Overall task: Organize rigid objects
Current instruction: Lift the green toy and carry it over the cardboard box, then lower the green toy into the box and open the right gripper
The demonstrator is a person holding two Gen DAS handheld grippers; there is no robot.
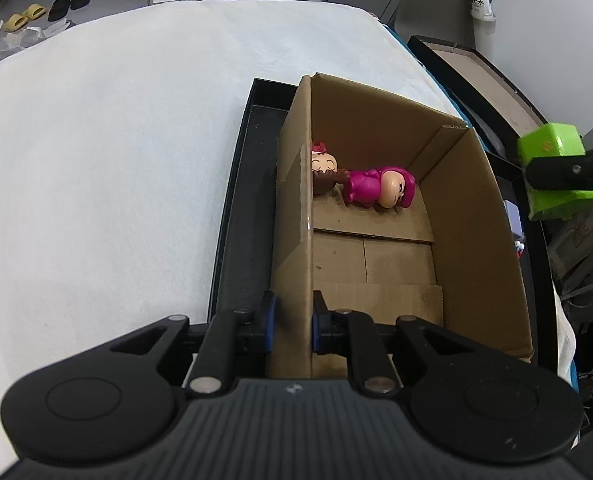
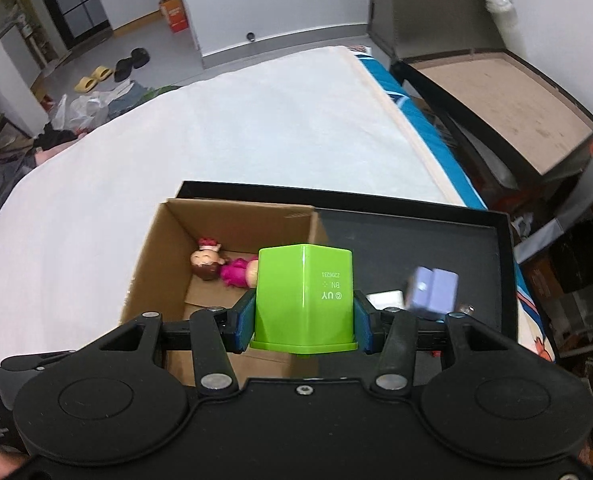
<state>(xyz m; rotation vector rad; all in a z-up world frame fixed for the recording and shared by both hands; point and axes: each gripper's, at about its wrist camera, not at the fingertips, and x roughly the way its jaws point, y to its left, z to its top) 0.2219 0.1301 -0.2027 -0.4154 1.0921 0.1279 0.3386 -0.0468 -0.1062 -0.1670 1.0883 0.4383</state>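
Left hand-held gripper (image 1: 292,322) pinches the box (image 1: 296,184) wall, steadying it. Right hand-held gripper (image 2: 303,320) clamps the green cup (image 2: 304,296) just short of the box; next, I reckon, lower it in beside the dolls (image 2: 220,266).

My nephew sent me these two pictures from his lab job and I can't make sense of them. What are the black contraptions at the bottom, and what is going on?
No robot arm here: a person holds a two-finger gripper in each hand, and each gripper carries a wide-angle camera looking along its fingers. So each picture is taken from one hand.

The first is the left hand's view. The left gripper is shut on the side wall of a cardboard box, steadying it. Two toy figures lie inside.

The second is the right hand's view. The right gripper is shut on a green plastic block, held above the box. The box sits in a black tray on a white-covered surface. A purple object, blurred, lies in the tray.
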